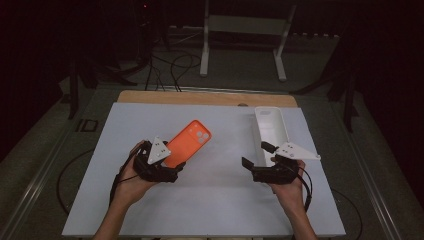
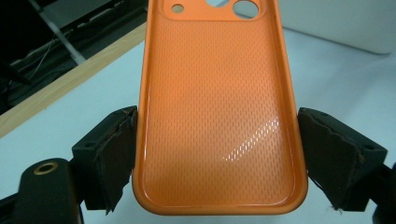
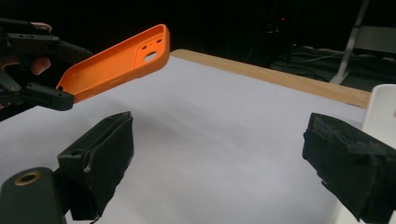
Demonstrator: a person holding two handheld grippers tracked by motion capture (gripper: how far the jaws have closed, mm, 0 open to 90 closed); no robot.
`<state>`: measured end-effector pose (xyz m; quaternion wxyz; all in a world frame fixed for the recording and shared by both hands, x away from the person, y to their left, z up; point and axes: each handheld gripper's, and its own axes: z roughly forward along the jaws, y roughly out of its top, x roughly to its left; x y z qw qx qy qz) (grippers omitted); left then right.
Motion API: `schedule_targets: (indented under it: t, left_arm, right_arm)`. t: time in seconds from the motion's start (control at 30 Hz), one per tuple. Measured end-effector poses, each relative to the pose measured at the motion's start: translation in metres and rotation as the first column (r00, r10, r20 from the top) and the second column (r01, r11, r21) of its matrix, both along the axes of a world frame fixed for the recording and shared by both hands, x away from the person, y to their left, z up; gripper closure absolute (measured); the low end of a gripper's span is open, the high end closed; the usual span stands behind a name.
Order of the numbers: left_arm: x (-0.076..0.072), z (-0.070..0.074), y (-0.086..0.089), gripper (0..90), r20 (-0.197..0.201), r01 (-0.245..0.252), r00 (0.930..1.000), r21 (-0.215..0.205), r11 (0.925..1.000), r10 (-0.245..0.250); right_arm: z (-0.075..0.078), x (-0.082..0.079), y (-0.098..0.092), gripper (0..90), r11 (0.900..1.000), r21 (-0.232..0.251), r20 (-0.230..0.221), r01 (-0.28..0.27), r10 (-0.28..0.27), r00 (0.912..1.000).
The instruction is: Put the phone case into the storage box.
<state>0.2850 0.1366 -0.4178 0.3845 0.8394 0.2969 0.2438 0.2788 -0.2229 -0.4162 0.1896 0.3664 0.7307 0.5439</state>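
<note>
left gripper view: the orange phone case (image 2: pixel 217 116) sits between the two black jaws of the left tool (image 2: pixel 217 154), its inside face toward the camera, a fine dotted texture across it and the camera cut-outs at the top edge. both pads press on its long sides at the lower end, so this tool is clamped on the case. no brand, label or writing can be read on the case (the inside face carries only the moulded texture and a glare streak).

in the right gripper view the case (image 3: pixel 116 63) hangs clear above the white table (image 3: pixel 224 121), tilted with its cut-out end higher and pointing away from the left tool (image 3: pixel 49 77) that grips it by the other end.

in the high view the case (image 1: pixel 189 142) lies over the left half of the table (image 1: pixel 220 200), slanting up and to the right from the left tool (image 1: pixel 167 162). the right tool (image 1: pixel 255 167) is well apart from it on the right half, its jaws standing wide with nothing between them, as the right gripper view also shows (image 3: pixel 217 163). just beyond the right tool stands a white case (image 1: pixel 271 127), long side running away from the person, near the table's right edge. a wooden strip (image 1: pixel 207 97) runs along the table's far side. faint marks on the floor left of the table (image 1: pixel 87 125) are too dim to read.
</note>
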Motion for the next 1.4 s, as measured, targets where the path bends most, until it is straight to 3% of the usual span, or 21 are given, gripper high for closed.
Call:
schedule_targets:
  t: [0.63,1.27,1.4]
  left_arm:
    - [-0.001,0.009,-0.021,16.9,0.026,0.045,0.9986,-0.011,0.9989,-0.045]
    - [-0.004,0.009,-0.047,16.8,0.032,0.103,0.9942,-0.008,0.9946,-0.103]
    - [-0.007,0.01,-0.051,16.8,0.037,0.119,0.9922,-0.008,0.9929,-0.119]
  right_arm:
    - [0.009,0.021,0.025,8.9,0.994,0.088,-0.072,-0.059,0.066,0.9952]
    - [0.003,0.033,0.041,9.0,0.983,0.144,-0.135,-0.111,0.131,0.9822]
    - [0.002,0.035,0.044,9.0,0.977,0.171,-0.146,-0.131,0.156,0.9768]
